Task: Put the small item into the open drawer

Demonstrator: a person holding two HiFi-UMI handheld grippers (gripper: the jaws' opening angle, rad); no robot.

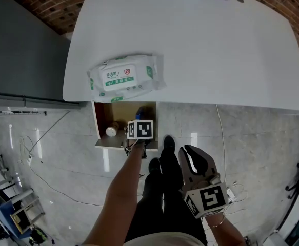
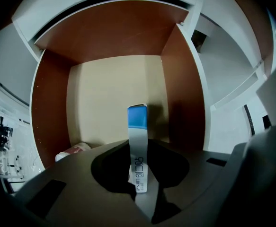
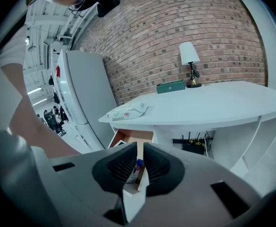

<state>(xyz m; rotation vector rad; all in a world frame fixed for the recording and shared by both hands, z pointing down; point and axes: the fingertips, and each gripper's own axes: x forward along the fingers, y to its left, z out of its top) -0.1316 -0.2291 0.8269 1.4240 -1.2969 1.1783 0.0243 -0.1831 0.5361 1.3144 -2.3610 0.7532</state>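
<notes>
Below the white table (image 1: 190, 45), the drawer (image 1: 102, 118) stands open. Left tongs (image 2: 138, 186) pinch a slim box (image 2: 138, 122); right tongs (image 3: 138, 169) are narrow and empty. Dropped tilted, the box may land on the bottle (image 1: 111, 131).

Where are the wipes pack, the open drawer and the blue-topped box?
wipes pack (image 1: 124, 78): head view, front label.
open drawer (image 2: 104, 93): left gripper view, bare floor.
blue-topped box (image 2: 138, 118): left gripper view, blue end.

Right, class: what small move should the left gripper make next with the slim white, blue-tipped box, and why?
Probably lower it slightly before releasing. The left gripper is shut on the slim white, blue-tipped box, blue end aimed at the bare pale floor of the open brown-walled drawer, apart from the small white bottle.
</notes>
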